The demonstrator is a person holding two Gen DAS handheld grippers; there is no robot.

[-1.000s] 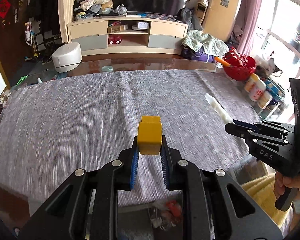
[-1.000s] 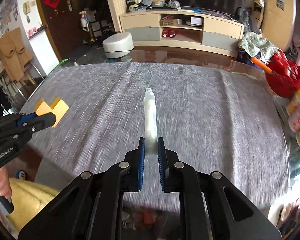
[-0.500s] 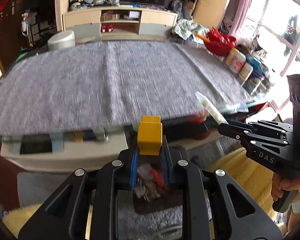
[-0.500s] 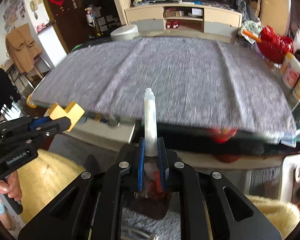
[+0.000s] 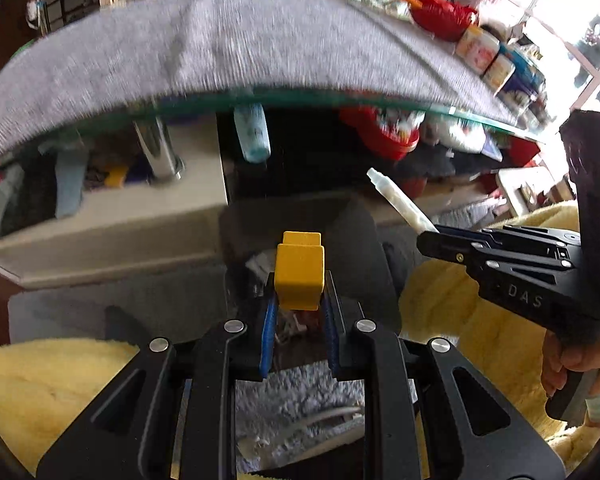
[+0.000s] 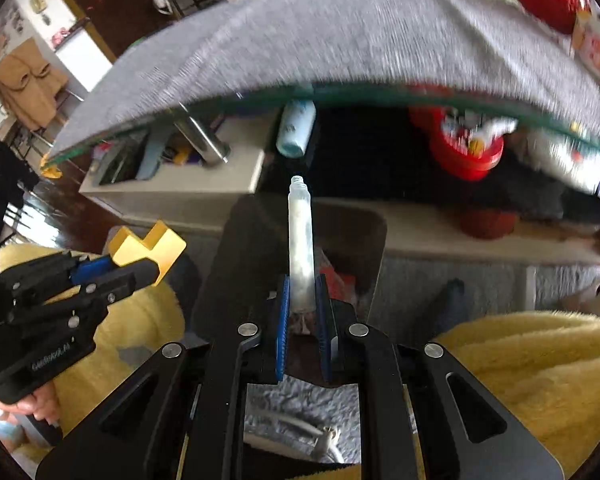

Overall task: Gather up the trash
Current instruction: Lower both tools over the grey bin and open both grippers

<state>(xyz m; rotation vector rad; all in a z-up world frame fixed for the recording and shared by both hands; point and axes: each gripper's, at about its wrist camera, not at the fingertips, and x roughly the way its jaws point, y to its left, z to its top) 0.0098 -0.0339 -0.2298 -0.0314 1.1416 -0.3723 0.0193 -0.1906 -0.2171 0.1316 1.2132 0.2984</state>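
Note:
My left gripper [image 5: 299, 304] is shut on a yellow plastic block [image 5: 299, 270], seen from the side in the right wrist view [image 6: 148, 247]. My right gripper [image 6: 301, 300] is shut on a slim clear empty bottle [image 6: 301, 240], which also shows in the left wrist view [image 5: 398, 202]. Both grippers hang side by side below the table edge, over a dark trash bin [image 6: 256, 240] on the floor; it holds red and white scraps [image 5: 296, 326]. The bin's inside is mostly hidden by the fingers.
The glass table with a grey cloth [image 5: 236, 48] juts out above and ahead. Under it are a cream shelf unit [image 6: 204, 176], a red basket [image 6: 466, 148] and a blue-white bottle [image 5: 254, 138]. Yellow fleece [image 6: 524, 364] lies on both sides. A grey rug [image 5: 296, 396] lies below.
Both grippers have dropped from above the tabletop to below its edge and tilted down toward the bin, each still holding its item.

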